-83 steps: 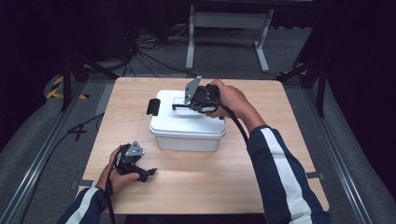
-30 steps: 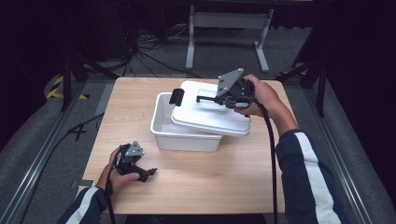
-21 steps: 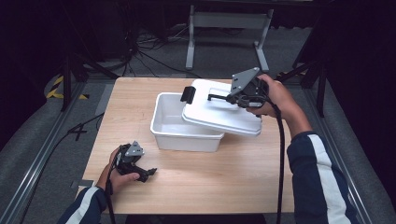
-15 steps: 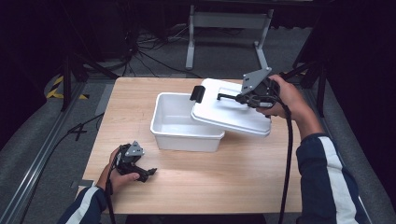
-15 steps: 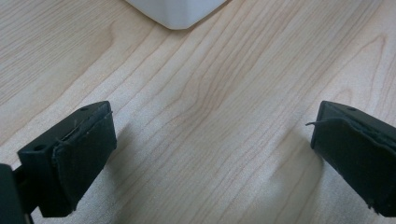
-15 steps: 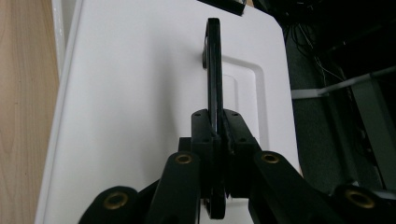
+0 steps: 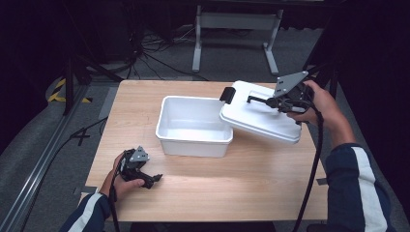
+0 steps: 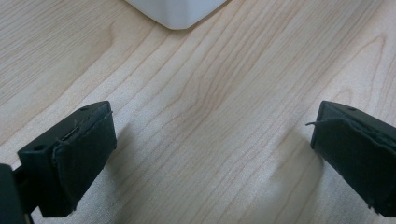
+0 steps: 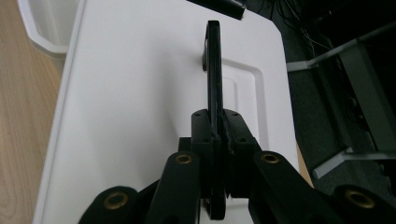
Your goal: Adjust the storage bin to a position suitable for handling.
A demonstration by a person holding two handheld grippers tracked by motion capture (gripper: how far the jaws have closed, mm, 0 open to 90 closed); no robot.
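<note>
A white plastic box (image 7: pixel 193 126) stands uncovered in the middle of the wooden table. Its white lid (image 7: pixel 261 116) hangs tilted in the air to the right of the box, its left edge over the box's right rim. My right gripper (image 7: pixel 275 101) is shut on the lid's black handle (image 9: pixel 213 70), which runs upright between the jaws in the right gripper view. A black latch (image 7: pixel 227 94) sits on the lid's near-left end. My left gripper (image 7: pixel 145 176) rests open on the table near the front left, nothing between its pads (image 8: pixel 88 154); a corner of the box (image 8: pixel 175 11) lies ahead.
The wooden table (image 7: pixel 241 188) has bare board in front of the box and to its left. Beyond the far edge stand a grey metal stand (image 7: pixel 237 24) and loose cables on the dark floor. A cable (image 7: pixel 312 169) trails down from the right gripper.
My right gripper has lifted the lid off the box and carried it to the right, away from the box's middle. The left gripper has stayed where it was.
</note>
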